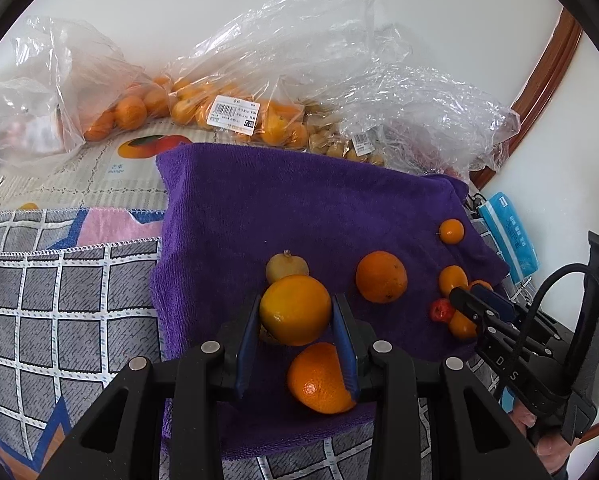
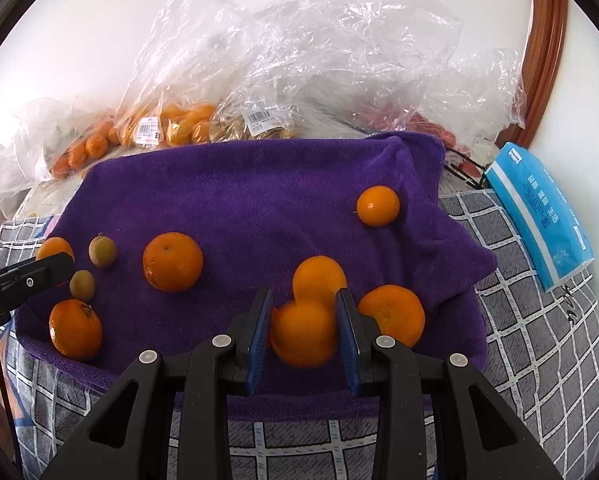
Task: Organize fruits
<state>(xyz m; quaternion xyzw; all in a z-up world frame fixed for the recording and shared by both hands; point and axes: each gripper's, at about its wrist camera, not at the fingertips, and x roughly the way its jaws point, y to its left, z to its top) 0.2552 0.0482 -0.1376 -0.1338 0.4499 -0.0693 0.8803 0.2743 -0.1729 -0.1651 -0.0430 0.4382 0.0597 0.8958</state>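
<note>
Left gripper (image 1: pixel 295 312) pinches a large orange (image 1: pixel 294 309) between its blue pads above the purple towel (image 1: pixel 299 200); a brownish small fruit (image 1: pixel 286 266) sits just beyond. Right gripper (image 2: pixel 304 330) clamps a blurred small orange (image 2: pixel 304 334), with two more oranges (image 2: pixel 319 276) touching it. Bagged fruit (image 2: pixel 171 124) lies behind the towel.

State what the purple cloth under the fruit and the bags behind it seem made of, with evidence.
Purple cloth: likely terry or microfibre towelling, matte, with a fuzzy looped nap and soft folds. Bags: thin clear plastic film, glossy, crinkled, fruit showing through.
</note>
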